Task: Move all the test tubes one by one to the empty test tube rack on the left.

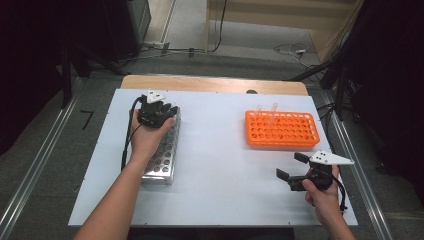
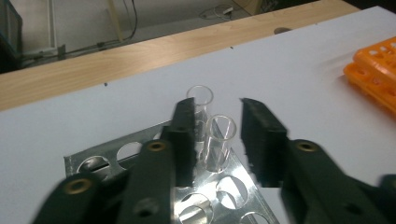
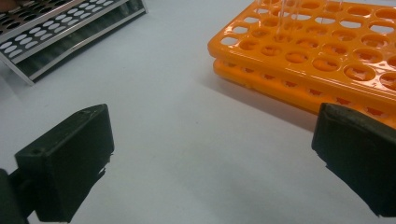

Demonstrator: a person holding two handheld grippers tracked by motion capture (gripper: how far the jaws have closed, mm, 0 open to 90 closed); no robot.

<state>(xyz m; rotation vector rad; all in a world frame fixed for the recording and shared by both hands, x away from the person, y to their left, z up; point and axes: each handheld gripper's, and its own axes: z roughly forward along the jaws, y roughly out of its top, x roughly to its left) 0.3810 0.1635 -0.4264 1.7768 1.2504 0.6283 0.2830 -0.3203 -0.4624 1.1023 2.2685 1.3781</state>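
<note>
A metal test-tube rack [image 1: 162, 159] lies at the table's left. My left gripper [image 1: 169, 110] hovers over its far end. In the left gripper view the left gripper [image 2: 217, 116] is open, its jaws on either side of a clear glass tube [image 2: 219, 142] that stands in the metal rack [image 2: 116, 156]; a narrow gap shows on each side. A second clear tube [image 2: 200, 99] stands just behind. An orange rack [image 1: 282, 130] sits at the right with two clear tubes [image 1: 266, 111] at its far edge. My right gripper [image 1: 291, 165] is wide open above bare table, nearer than the orange rack [image 3: 327, 56].
The white table top [image 1: 220, 165] ends in a wooden strip [image 1: 215, 84] at the far side. The metal rack [image 3: 60, 32] appears far off in the right gripper view. Cables lie on the floor beyond the table.
</note>
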